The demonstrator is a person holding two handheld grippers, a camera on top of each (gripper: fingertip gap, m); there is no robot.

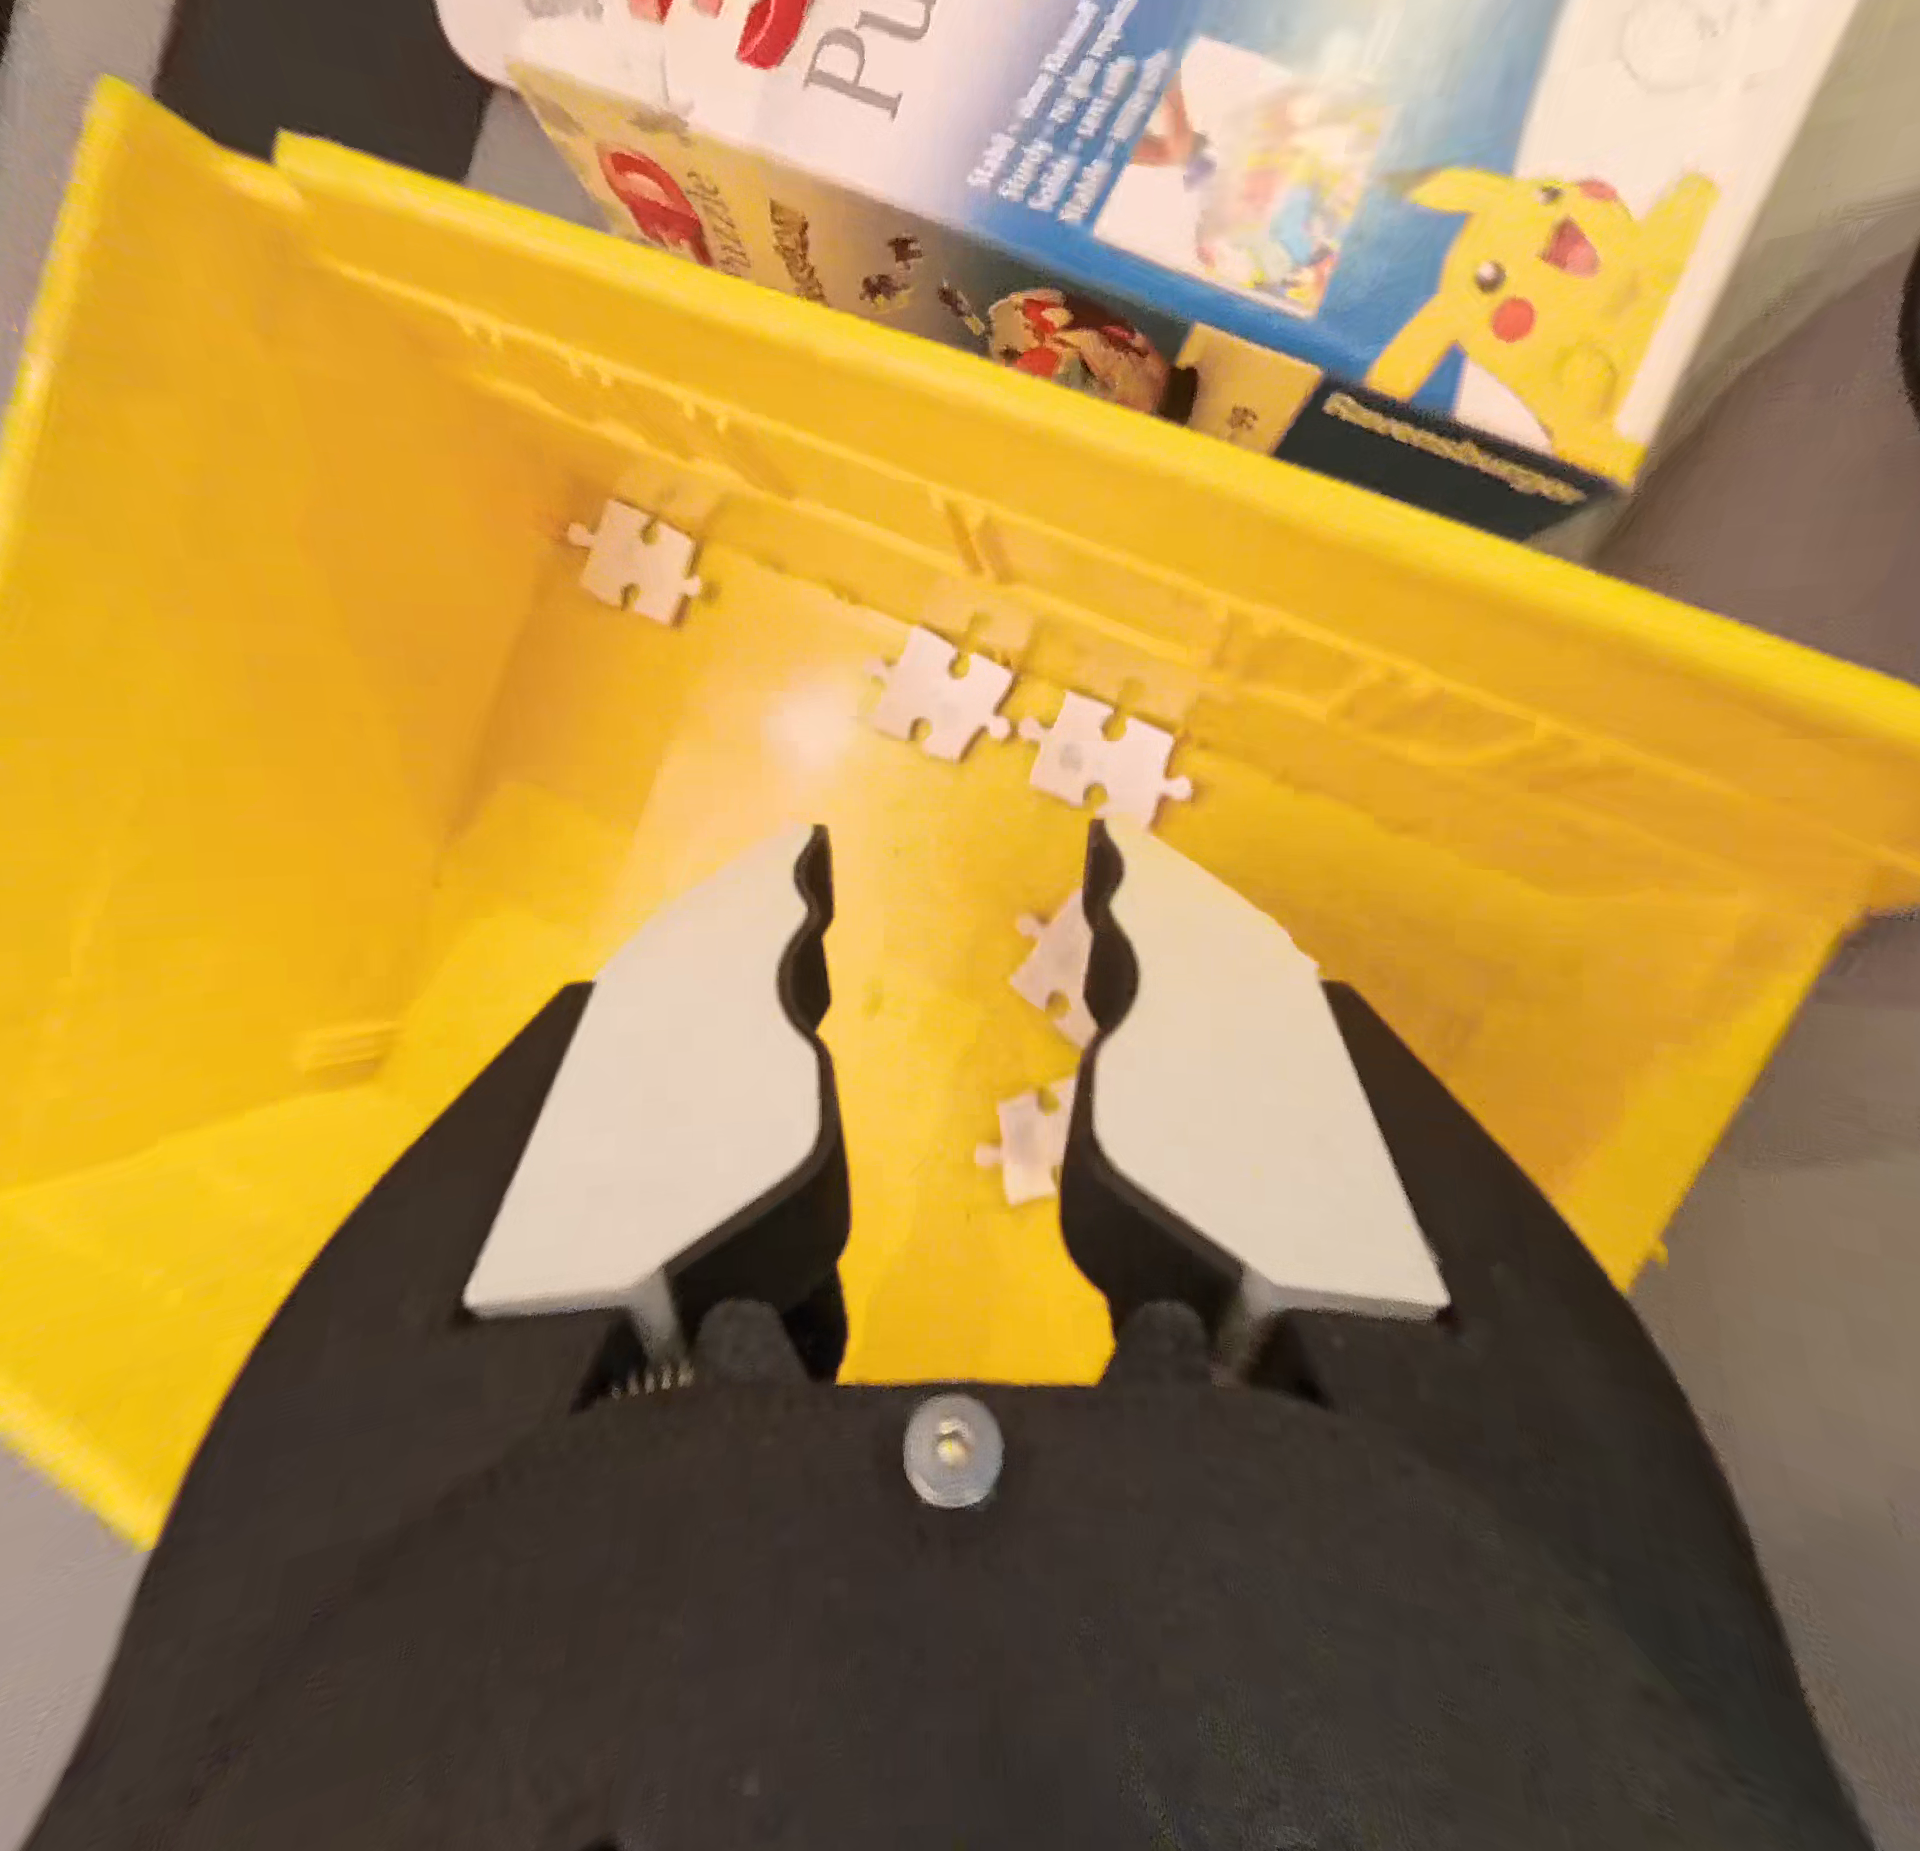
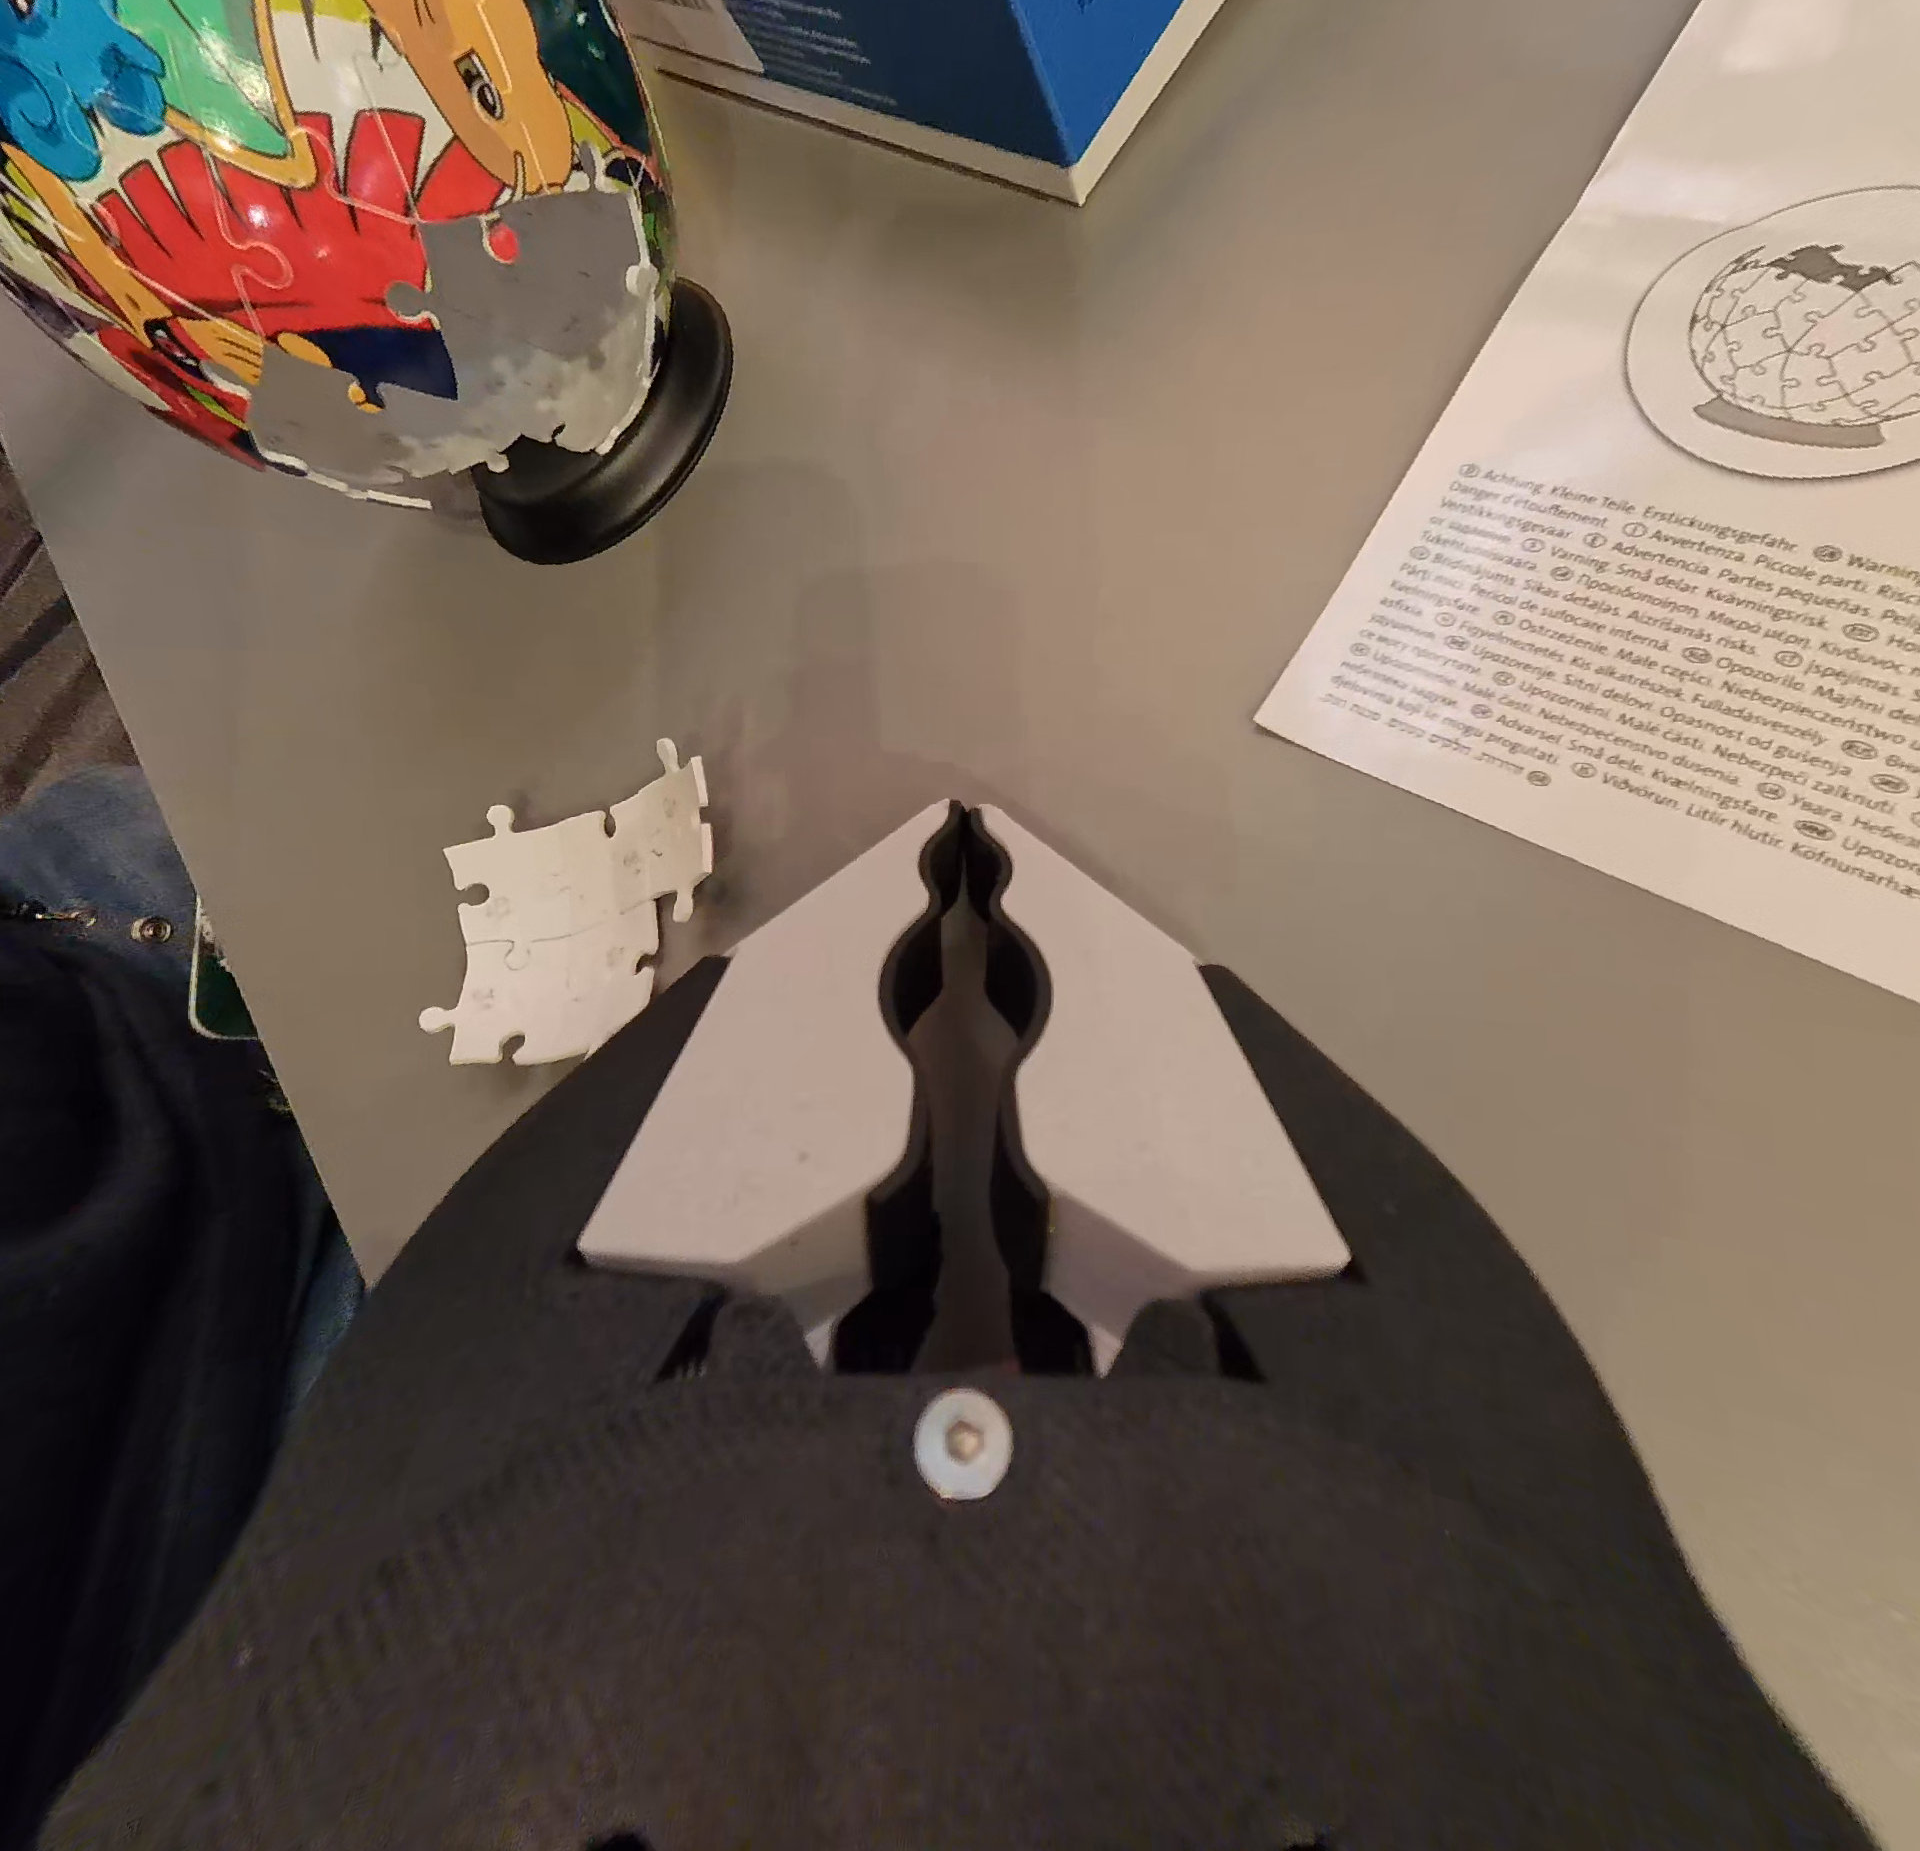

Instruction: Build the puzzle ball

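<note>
Grey worktop [image 2: 935,554]: puzzle ball [image 2: 312,191] at 10 o'clock of the right claw [image 2: 966,814], pressed together, empty. Left claw [image 1: 956,845], spread, hovers over the yellow bin [image 1: 260,762]; nearest loose piece [image 1: 1107,767] at 1 o'clock.

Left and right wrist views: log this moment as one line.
left gripper open over yellow bin, loose puzzle pieces inside | right gripper shut, empty, above table | puzzle ball unfinished on black stand

Left claw [image 1: 956,845] has its fingers spread apart; right claw [image 2: 964,814] has fingertips pressed together
</note>
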